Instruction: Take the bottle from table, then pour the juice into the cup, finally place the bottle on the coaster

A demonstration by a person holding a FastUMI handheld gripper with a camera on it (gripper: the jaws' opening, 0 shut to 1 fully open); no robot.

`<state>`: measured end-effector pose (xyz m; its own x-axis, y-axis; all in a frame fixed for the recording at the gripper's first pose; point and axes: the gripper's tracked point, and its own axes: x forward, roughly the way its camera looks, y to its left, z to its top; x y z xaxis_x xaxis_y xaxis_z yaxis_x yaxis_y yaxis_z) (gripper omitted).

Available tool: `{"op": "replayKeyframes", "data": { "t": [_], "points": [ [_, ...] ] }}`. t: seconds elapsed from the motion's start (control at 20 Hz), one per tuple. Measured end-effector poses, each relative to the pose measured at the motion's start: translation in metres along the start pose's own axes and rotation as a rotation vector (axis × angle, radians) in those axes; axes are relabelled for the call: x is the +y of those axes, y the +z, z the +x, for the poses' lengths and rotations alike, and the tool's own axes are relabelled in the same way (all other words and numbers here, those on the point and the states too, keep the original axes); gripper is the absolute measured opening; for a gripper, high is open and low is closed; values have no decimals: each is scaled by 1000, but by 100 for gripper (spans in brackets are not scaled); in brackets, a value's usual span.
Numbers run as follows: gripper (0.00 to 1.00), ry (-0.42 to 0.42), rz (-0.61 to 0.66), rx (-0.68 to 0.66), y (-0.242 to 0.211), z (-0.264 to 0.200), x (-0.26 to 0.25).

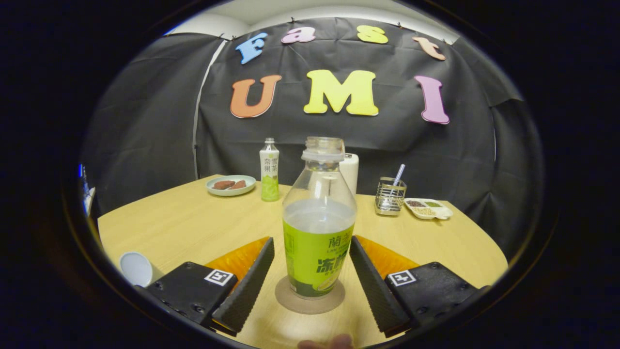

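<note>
Green-labelled and uncapped, the bottle (318,228) stands upright on the round coaster (310,296), between the 2 fingers of the tool (310,286). The tool is released: its fingers are spread, with a clear strip of wood visible between each one and the bottle's sides, so neither presses on it. Pale liquid fills the bottle to about the top of the label.

Judged from how things lie, the task looks close to finished. The bottle is already on the coaster, which is the last step, and what seems left is only to draw the tool back without knocking it. Whether the pouring was done cannot be confirmed here. The white cup (137,268) sits near the worktop's (193,228) close edge, beside the tool's left finger, and its inside cannot be seen well enough to tell if it holds juice.

Farther back on the worktop, well apart from the tool, stand a second bottle (269,170), a plate with 2 brown pieces (231,185), a wire holder with a straw (390,196) and a small tray (429,208) of what may be grains. A white roll (349,172) is mostly hidden behind the near bottle's neck. A fingertip (325,342) shows at the very bottom, blurred and cut off.
</note>
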<state>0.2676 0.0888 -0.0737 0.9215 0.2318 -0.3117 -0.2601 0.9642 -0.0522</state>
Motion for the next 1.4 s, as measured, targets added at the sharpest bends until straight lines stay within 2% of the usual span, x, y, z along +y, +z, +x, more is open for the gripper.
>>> {"op": "replayKeyframes", "data": {
  "t": [0.3,0.75,1.4],
  "points": [
    [100,-56,55,-69,23,-32,-8],
    [100,-165,60,-202,58,-132,4],
    [100,-186,54,-247,29,-257,56]
  ]
}}
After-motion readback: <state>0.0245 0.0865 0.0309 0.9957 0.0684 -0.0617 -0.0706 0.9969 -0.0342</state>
